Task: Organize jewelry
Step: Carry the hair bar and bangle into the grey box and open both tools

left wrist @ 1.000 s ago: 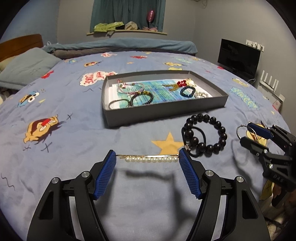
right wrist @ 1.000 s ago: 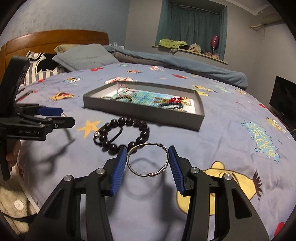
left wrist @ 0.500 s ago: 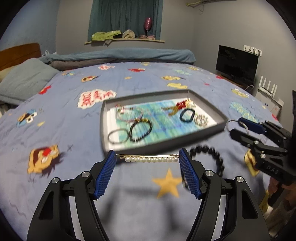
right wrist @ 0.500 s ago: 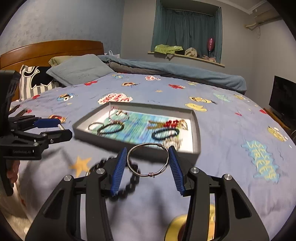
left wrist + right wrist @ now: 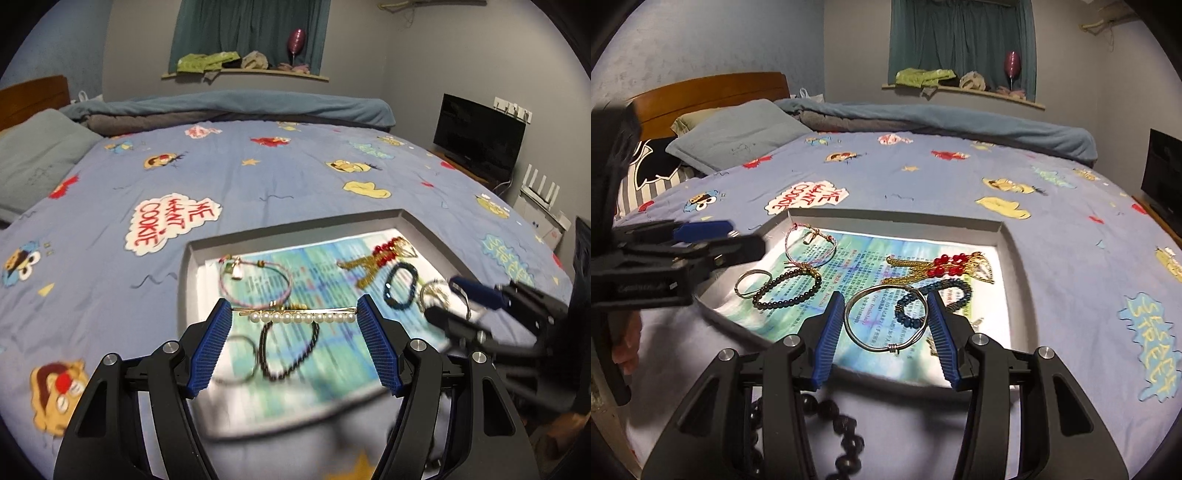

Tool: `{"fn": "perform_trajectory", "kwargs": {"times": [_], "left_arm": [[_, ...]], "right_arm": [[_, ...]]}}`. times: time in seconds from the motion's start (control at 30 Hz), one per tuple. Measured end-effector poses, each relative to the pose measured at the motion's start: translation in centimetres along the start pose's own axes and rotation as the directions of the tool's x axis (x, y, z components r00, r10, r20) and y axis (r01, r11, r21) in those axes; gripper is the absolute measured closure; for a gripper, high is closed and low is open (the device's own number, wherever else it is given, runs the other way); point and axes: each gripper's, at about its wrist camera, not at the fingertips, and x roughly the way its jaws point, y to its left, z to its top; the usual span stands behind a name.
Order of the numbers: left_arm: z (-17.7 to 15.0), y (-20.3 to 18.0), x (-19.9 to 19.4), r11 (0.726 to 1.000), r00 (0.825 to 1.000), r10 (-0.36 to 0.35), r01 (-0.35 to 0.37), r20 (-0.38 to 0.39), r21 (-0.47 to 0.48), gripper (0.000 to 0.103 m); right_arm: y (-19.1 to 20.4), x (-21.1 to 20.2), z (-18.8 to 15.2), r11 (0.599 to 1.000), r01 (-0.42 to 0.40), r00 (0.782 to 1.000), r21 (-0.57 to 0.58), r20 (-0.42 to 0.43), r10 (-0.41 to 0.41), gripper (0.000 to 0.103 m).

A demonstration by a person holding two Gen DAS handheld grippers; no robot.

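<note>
My left gripper [image 5: 294,315] is shut on a pearl hair clip [image 5: 299,316] held crosswise between its blue pads, hovering over the near left part of the grey tray [image 5: 192,251]. My right gripper [image 5: 886,319] is shut on a silver wire bangle [image 5: 886,318], above the tray's [image 5: 1008,232] near edge. Inside the tray lie a pink cord bracelet [image 5: 809,245], a dark bead bracelet [image 5: 786,288], a thin ring bangle [image 5: 751,282], a blue bead bracelet [image 5: 955,291] and a gold and red piece [image 5: 942,267]. A large black bead bracelet [image 5: 846,439] rests on the bed below the right gripper.
The tray sits on a blue cartoon-print bedspread [image 5: 258,177]. Pillows [image 5: 735,136] and a wooden headboard [image 5: 709,92] are at the left, a folded blanket [image 5: 240,107] at the far edge. A dark screen [image 5: 478,140] stands at the right. A hand [image 5: 626,339] holds the left gripper.
Both grippers have moved forward from the near bedspread to above the tray, each still holding its piece. The big black bead bracelet has dropped behind them.
</note>
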Motion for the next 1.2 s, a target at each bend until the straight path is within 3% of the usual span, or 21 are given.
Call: {"fn": "perform_trajectory", "kwargs": {"times": [0.33, 0.77, 1.0, 1.2], "left_arm": [[3.1, 0.3, 6.7, 1.0, 0.995, -0.012, 0.009, -0.094, -0.024, 0.032], [1.4, 0.0, 8.6, 1.0, 0.984, 0.005, -0.004, -0.179, 0.006, 0.032], [1.1, 0.1, 9.2, 1.0, 0.975, -0.012, 0.013, -0.222, 0.0, 0.032], [1.0, 0.3, 9.1, 1.0, 0.978, -0.01, 0.008, -0.211, -0.011, 0.032]], "right_arm": [[0.2, 2.4, -0.1, 0.999, -0.038, 0.997, 0.003, -0.063, 0.038, 0.057], [-0.5, 5.0, 0.2, 0.998, -0.045, 0.979, 0.042, -0.199, 0.053, 0.056], [0.0, 5.1, 0.0, 0.999, -0.034, 0.978, 0.017, -0.206, 0.037, 0.056], [-0.1, 5.1, 0.0, 0.999, -0.041, 0.978, 0.023, -0.205, 0.044, 0.054]]}}
